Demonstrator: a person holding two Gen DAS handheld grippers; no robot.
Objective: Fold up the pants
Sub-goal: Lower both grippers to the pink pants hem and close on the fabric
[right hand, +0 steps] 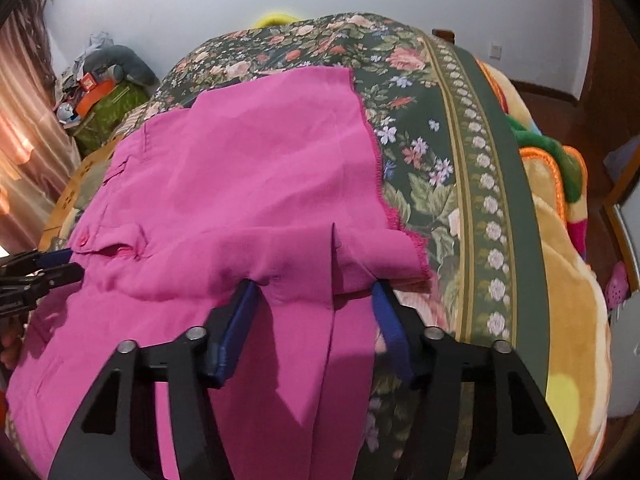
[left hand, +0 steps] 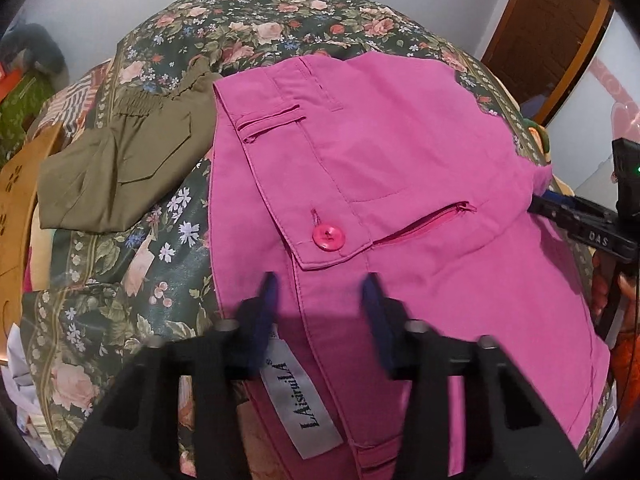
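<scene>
Left wrist view: we see pink pants (left hand: pixel 400 168) lying on floral bedspread (left hand: pixel 132 248), one fold apparently made, leg ends laid over waist area near button (left hand: pixel 328 237). Left gripper (left hand: pixel 320 292) hovers, tongs apart, over waistband. Right gripper (right hand: pixel 316 292) tongs apart, straddling hem edge, fabric between, not yet pinched. Olive garment (left hand: pixel 120 168) lies beside pants. We judge roughly midway; further fold remains.

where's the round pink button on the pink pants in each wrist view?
Left wrist: round pink button sits centre frame, on the flap above the left gripper.
Right wrist: far left, small, at the flap edge.
Shared landmark: the zip pocket opening beside it.
</scene>
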